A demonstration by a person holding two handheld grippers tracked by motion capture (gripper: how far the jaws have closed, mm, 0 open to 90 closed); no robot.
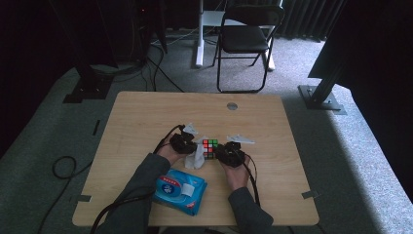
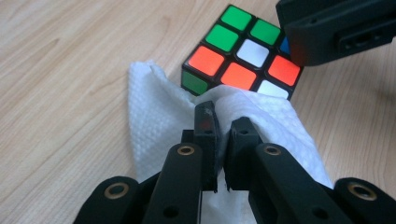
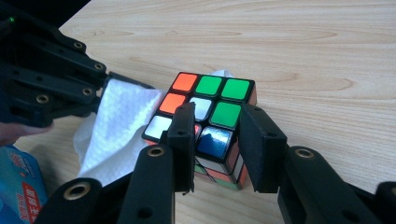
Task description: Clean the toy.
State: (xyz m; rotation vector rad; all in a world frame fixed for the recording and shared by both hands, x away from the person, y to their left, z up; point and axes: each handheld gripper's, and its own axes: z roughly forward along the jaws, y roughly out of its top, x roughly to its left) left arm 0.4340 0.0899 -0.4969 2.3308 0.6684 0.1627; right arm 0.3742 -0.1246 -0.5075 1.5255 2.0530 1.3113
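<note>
Wiping a puzzle cube with a white tissue looks like the work in hand.

High view: the cube (image 1: 210, 148) sits on the bench (image 1: 146, 117) near its middle, a little toward the person's edge. The left tongs (image 1: 191, 147) are just beside the cube on its left, with the tissue (image 1: 197, 158) bunched under them. The right tongs (image 1: 223, 152) are against the cube's right side. A blue pack of wipes (image 1: 178, 190) lies near the person's edge, left of centre, its flap apparently shut. At this size the contact points are too small to judge.

Left gripper view: the left tongs (image 2: 221, 128) are closed on a fold of the tissue (image 2: 154, 121); the pads pinch the paper with only a thin gap between them. The tissue drapes against the cube's (image 2: 243, 63) near lower edge. The other gripper's black body covers the cube's far corner.

Right gripper view: the right tongs (image 3: 220, 135) clamp the cube (image 3: 205, 107), one pad on each of two opposite side faces, holding it flat on the bench. The tissue (image 3: 116, 126) lies along the cube's left side.

Progress, judged: cube steadied, tissue gripped and brought up to it. Wiping of the top and remaining faces appears left to do; no face shows as visibly cleaned or dirty.

Hidden: cube's underside and far faces; the tissue's lower part behind the left tongs' arms; the pack's label is cut off and unreadable.
</note>
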